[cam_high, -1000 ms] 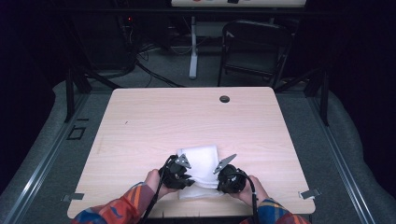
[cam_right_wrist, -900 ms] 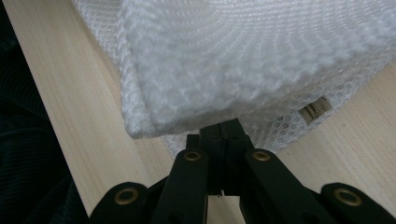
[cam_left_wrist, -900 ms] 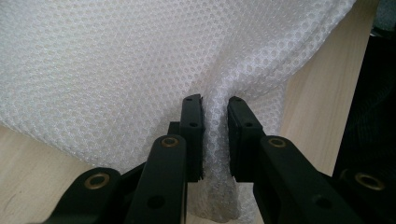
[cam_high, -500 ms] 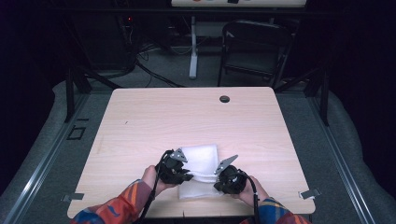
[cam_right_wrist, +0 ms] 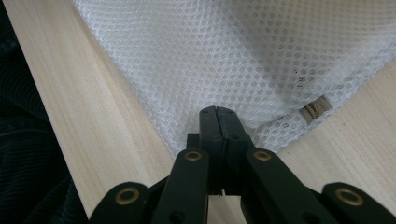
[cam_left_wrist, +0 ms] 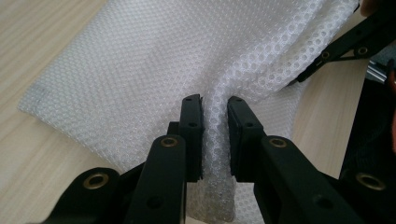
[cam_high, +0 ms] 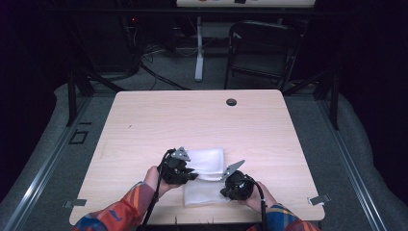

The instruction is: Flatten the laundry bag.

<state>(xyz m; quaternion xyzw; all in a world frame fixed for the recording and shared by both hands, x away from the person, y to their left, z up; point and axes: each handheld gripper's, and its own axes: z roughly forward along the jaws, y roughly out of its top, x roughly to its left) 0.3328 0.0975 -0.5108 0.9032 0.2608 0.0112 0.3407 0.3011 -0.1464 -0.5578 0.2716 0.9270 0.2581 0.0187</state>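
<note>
A white mesh cloth (cam_high: 206, 161) lies near the front edge of the wooden table (cam_high: 144, 125), folded over on itself. My left gripper (cam_high: 191, 174) grips its left side. In the left gripper view the left gripper (cam_left_wrist: 215, 100) is shut on a raised ridge of the mesh cloth (cam_left_wrist: 140, 70), which bunches between the jaws. My right gripper (cam_high: 225, 183) is at the cloth's right front. In the right gripper view the right gripper (cam_right_wrist: 218, 112) is shut on the edge of the mesh cloth (cam_right_wrist: 210, 56), close to a small tan tab (cam_right_wrist: 315, 109). The right gripper (cam_left_wrist: 345, 42) also shows at the far corner.
A round dark grommet (cam_high: 231, 102) sits near the table's far edge. A black chair (cam_high: 262, 48) and cables stand on the floor behind the table. Both forearms, in striped sleeves (cam_high: 120, 211), come in over the front edge.
The left gripper has edged slightly away from the person, and the cloth lies a little flatter and more spread. The right gripper has barely moved.
</note>
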